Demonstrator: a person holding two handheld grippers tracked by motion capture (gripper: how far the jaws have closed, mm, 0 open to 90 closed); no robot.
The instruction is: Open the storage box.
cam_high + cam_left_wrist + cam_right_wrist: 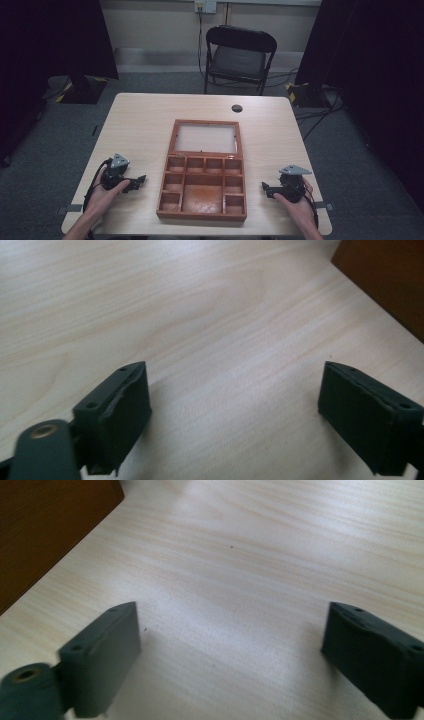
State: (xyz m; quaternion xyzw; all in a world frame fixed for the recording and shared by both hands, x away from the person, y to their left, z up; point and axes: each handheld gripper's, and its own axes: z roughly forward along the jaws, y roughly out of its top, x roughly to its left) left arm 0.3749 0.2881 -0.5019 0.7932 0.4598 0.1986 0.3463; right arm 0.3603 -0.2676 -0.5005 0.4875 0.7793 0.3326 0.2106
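A brown wooden box point(202, 192) lies open in the middle of the table, its tray split into several empty compartments and its glass-paned lid point(205, 138) folded back flat. My left gripper point(141, 180) rests on the table left of the box, open, jaws pointing at the box's side point(385, 280). My right gripper point(265, 188) sits right of the box, open as well, with the box's wall point(45, 530) ahead of it. Bare tabletop shows between both pairs of jaws point(235, 410) point(230, 650).
The light wooden table point(145, 125) has a black cable grommet point(237, 108) near its far edge. A black folding chair point(239, 57) stands behind the table. Black stands and cables sit on the grey floor at both sides.
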